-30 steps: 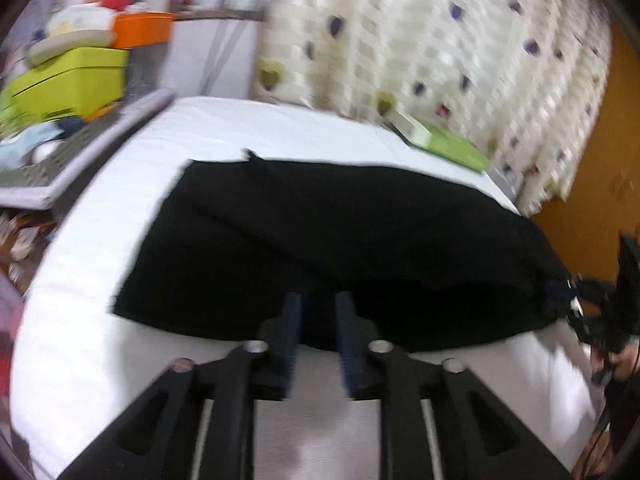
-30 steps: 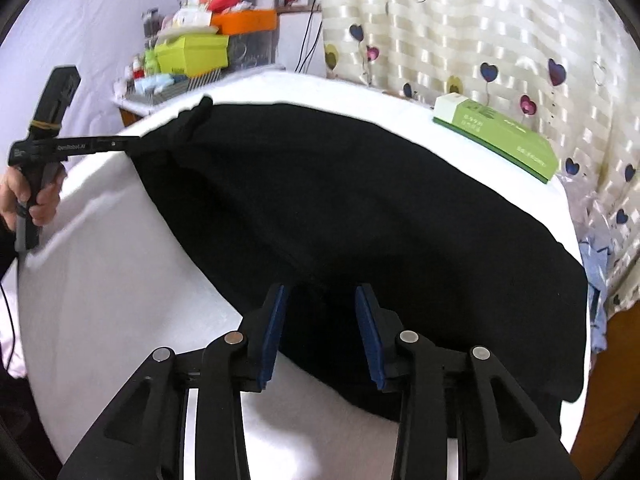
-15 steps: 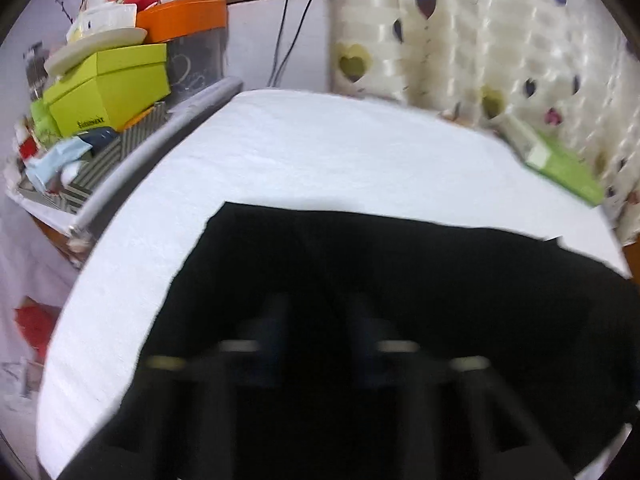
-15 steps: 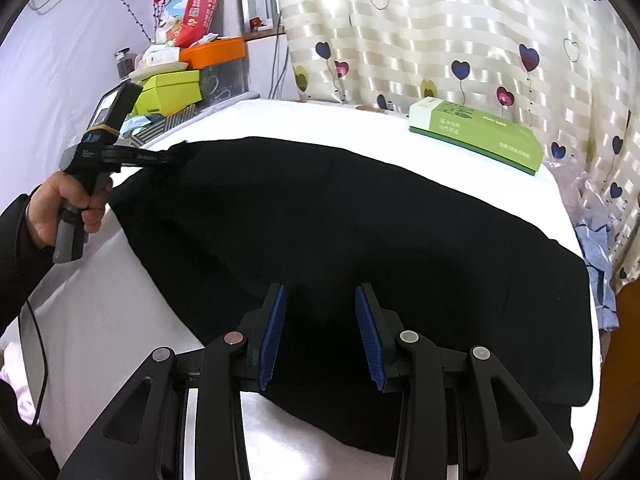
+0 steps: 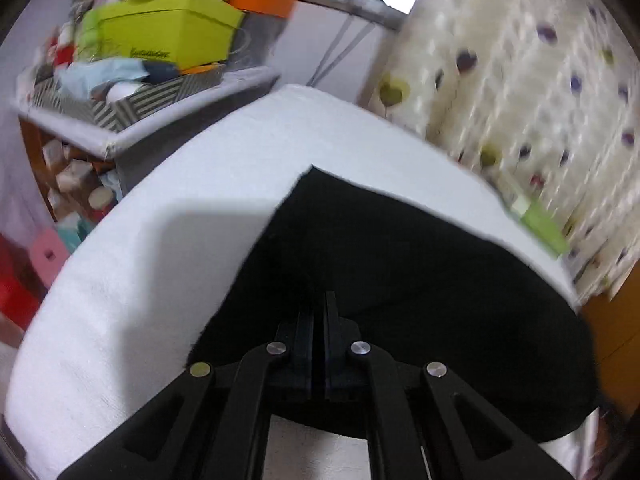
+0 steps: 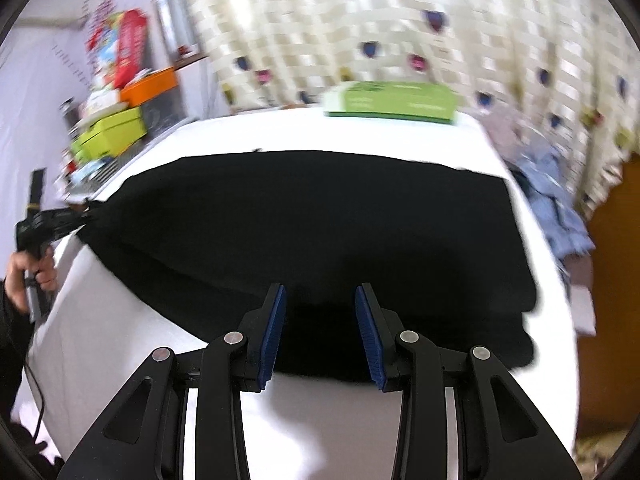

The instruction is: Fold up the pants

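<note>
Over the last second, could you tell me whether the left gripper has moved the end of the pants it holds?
Yes. In the right wrist view, the left gripper has carried the pants end toward the far, cluttered side, closer to the lime-green box.

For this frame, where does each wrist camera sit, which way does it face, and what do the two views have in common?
Left wrist: sits behind the left gripper, fingers nearly closed over the black pants; faces across the white table toward cluttered shelves.
Right wrist: sits behind the open right gripper, facing the curtain; the person's left hand holds the other gripper at the pants' left end.
Shared: the pants, the table, the green box, the lime box.
</note>
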Demonstrator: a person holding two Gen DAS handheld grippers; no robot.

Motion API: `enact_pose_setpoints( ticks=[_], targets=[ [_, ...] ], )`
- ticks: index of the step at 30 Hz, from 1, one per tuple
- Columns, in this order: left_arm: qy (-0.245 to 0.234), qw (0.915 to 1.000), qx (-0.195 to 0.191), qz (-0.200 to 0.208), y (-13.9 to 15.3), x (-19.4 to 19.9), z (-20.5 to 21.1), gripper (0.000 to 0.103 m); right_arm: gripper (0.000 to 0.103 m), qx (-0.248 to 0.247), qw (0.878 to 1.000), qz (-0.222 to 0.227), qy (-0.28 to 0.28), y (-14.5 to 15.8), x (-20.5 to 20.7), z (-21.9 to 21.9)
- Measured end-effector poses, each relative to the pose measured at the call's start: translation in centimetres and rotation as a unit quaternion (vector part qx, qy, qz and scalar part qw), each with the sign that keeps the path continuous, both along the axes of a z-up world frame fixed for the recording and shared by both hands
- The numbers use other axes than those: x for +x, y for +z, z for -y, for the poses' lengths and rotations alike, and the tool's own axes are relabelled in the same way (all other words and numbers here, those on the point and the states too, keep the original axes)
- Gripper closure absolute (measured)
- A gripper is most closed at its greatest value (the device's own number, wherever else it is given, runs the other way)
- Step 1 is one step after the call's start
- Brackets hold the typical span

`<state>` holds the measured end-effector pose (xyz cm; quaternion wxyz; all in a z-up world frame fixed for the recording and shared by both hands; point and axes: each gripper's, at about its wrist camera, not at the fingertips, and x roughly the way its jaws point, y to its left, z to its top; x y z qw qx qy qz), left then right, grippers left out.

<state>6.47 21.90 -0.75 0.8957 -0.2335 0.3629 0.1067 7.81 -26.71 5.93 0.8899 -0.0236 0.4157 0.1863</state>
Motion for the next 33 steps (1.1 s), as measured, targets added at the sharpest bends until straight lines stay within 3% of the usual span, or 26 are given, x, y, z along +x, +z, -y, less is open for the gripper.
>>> enact_pose_setpoints(
  ticks=[5,9,19,24,26,27,28,30,33],
  targets=[
    [-0.005,1.0,0.006,-0.006,0.2,-0.3,0.4,0.096,0.058,0.003,0.997,0.001,-0.075,1.0,-0.9,4.3],
    [-0.001,0.9998,-0.014,-0.011,0.0,0.0,0.0,0.096,0.058,0.039,0.989,-0.033,-0.142,0.5,0.3,7.5],
    [-0.011,0.9996,-0.001,-0.025,0.2,1.2,0.6,0.096,0.055,0.13,0.963,-0.089,-0.218,-1.1,3.8,10.7],
    [-0.018,0.9995,0.015,-0.023,0.2,1.5,0.9,0.096,0.055,0.102,0.967,-0.084,-0.219,-1.5,5.1,10.4],
    [-0.022,0.9991,0.028,-0.025,0.2,1.7,1.3,0.096,0.063,0.101,0.969,-0.071,-0.215,-1.3,5.3,10.2],
    [-0.023,0.9989,0.034,-0.024,0.3,1.8,1.4,0.097,0.08,0.098,0.97,-0.065,-0.214,-1.1,5.2,10.2],
    [-0.025,0.9986,0.041,-0.022,0.5,1.8,1.5,0.098,0.087,0.1,0.97,-0.052,-0.213,-0.7,5.0,10.2],
    [-0.023,0.9983,0.052,-0.011,1.3,1.6,1.6,0.098,0.093,0.12,0.969,-0.039,-0.212,0.3,4.6,10.5],
    [-0.016,0.999,0.032,0.029,3.3,0.3,0.5,0.098,0.095,0.144,0.967,-0.016,-0.207,2.3,3.0,10.9]
  ],
)
